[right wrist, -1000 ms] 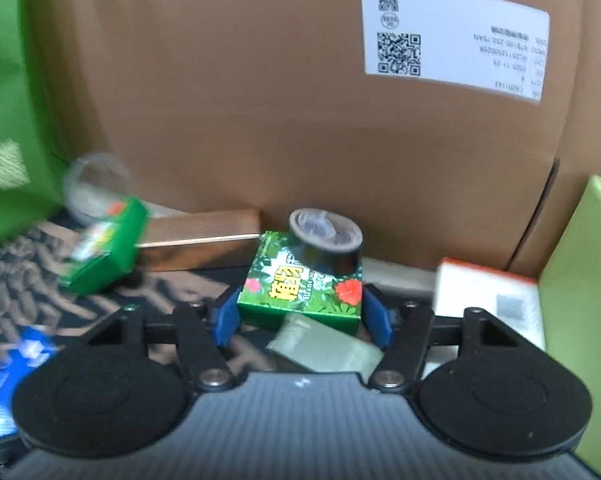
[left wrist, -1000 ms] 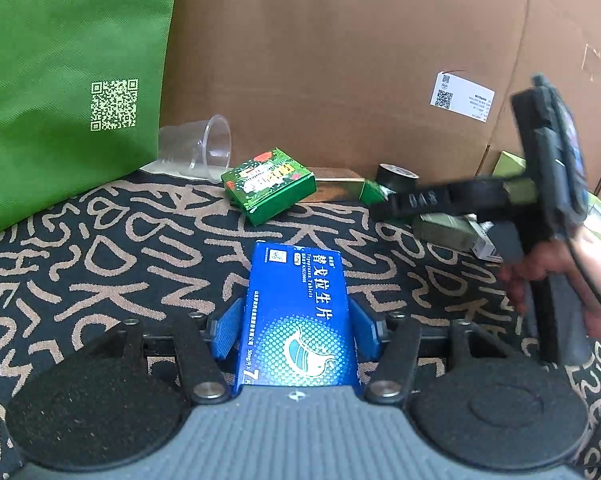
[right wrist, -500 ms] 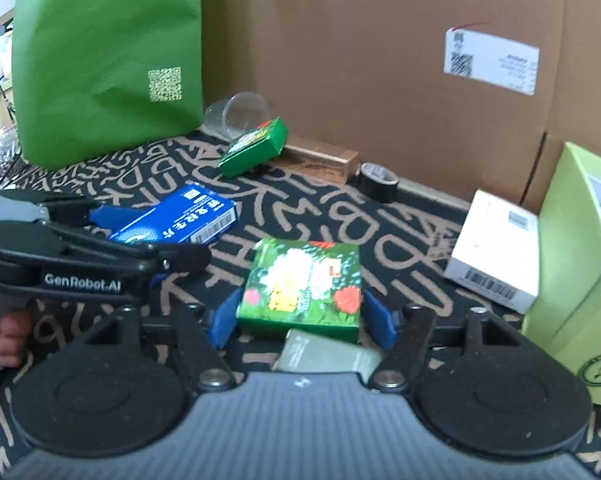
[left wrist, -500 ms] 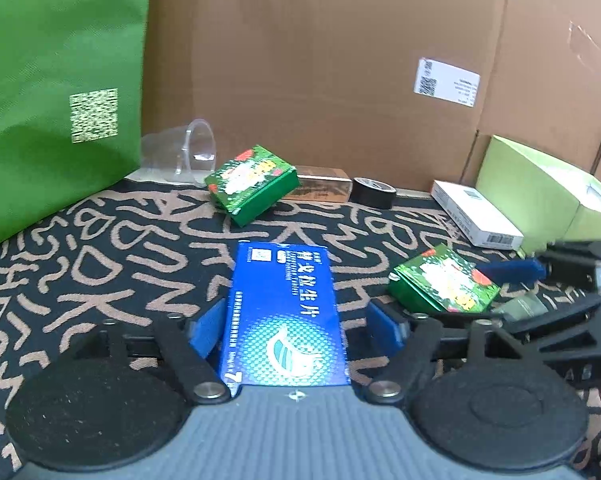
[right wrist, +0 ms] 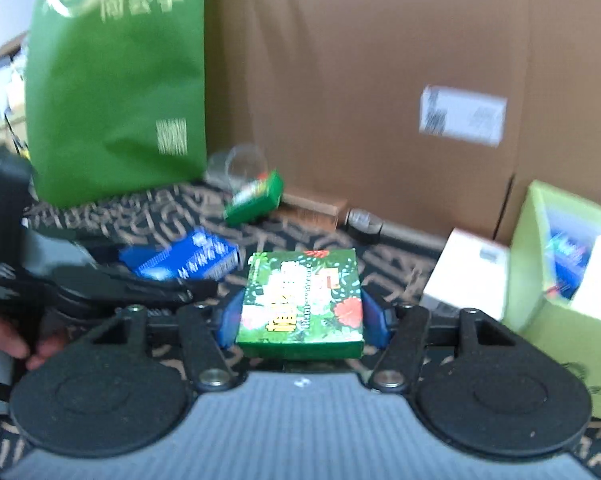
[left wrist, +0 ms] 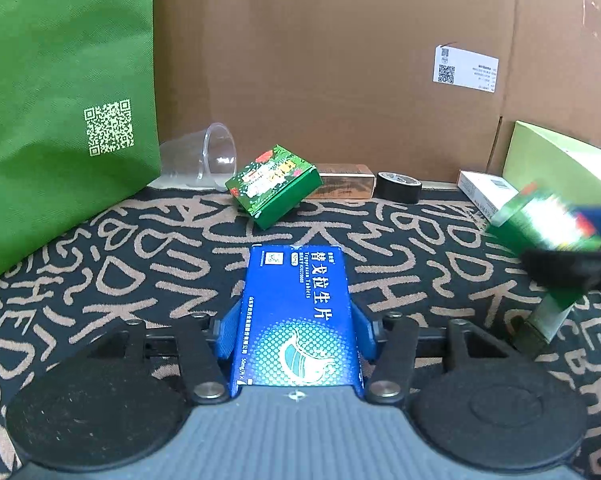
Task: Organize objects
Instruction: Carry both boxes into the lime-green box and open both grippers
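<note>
My left gripper (left wrist: 296, 332) is shut on a blue medicine box (left wrist: 298, 312) and holds it over the patterned cloth. My right gripper (right wrist: 300, 316) is shut on a green flowered box (right wrist: 302, 300) and holds it above the cloth; the same box shows blurred in the left wrist view (left wrist: 548, 220). The left gripper with the blue box (right wrist: 184, 260) shows to the left in the right wrist view. A second green flowered box (left wrist: 274, 184) lies at the back near the cardboard wall.
A clear plastic cup (left wrist: 204, 158) lies on its side at the back. A gold-brown box (left wrist: 342, 180), a black tape roll (left wrist: 398, 186) and a white box (right wrist: 466, 276) sit along the cardboard wall. A light green open box (right wrist: 564, 272) holds items at right. A green bag (left wrist: 60, 100) stands left.
My left gripper has shut back on the blue box. My right gripper has lifted the green box up and to the right, nearer the light green open box.
</note>
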### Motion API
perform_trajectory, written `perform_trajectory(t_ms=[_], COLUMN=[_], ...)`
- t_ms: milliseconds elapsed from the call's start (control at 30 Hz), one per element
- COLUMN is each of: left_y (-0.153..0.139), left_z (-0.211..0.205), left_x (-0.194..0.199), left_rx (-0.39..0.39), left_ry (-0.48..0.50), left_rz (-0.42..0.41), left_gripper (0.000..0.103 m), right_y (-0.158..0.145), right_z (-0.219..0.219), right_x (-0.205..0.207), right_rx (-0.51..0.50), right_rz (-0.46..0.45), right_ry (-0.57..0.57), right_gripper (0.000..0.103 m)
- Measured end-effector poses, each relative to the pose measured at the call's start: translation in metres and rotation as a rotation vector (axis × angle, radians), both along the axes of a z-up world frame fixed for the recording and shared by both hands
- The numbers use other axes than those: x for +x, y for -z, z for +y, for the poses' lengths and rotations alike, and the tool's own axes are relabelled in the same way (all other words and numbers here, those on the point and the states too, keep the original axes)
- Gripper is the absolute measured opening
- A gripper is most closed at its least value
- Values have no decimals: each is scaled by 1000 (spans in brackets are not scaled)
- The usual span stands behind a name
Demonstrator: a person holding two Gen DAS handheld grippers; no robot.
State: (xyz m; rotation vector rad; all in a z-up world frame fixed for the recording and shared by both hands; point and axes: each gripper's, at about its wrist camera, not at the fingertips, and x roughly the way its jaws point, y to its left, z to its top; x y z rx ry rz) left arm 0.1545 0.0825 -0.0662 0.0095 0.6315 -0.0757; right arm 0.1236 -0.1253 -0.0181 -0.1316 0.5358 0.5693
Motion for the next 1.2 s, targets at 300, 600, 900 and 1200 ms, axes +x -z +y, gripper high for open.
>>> perform_trajectory(t_ms=[300,600,900,1200], left_y=[-61,-121,-104,-85], left_z=[-42,-145,-235,-263], left_x=[-14,-3,41,66], left_rx=[-141,-182,-96,-40], left_ry=[157,382,454,476], left_rz=[-80,-189,-115,-90], left_gripper=[58,58,58,59], right_y=[-54,-81,-62,-27], right_z=[-79,-164,-240,-261], right_x=[-32,-45,-26,30], right_rx=[89,42,90,80], right_rz=[-184,-317,-266,-197], right_ry=[121,366,589,632], right_gripper=[60,60,60,63])
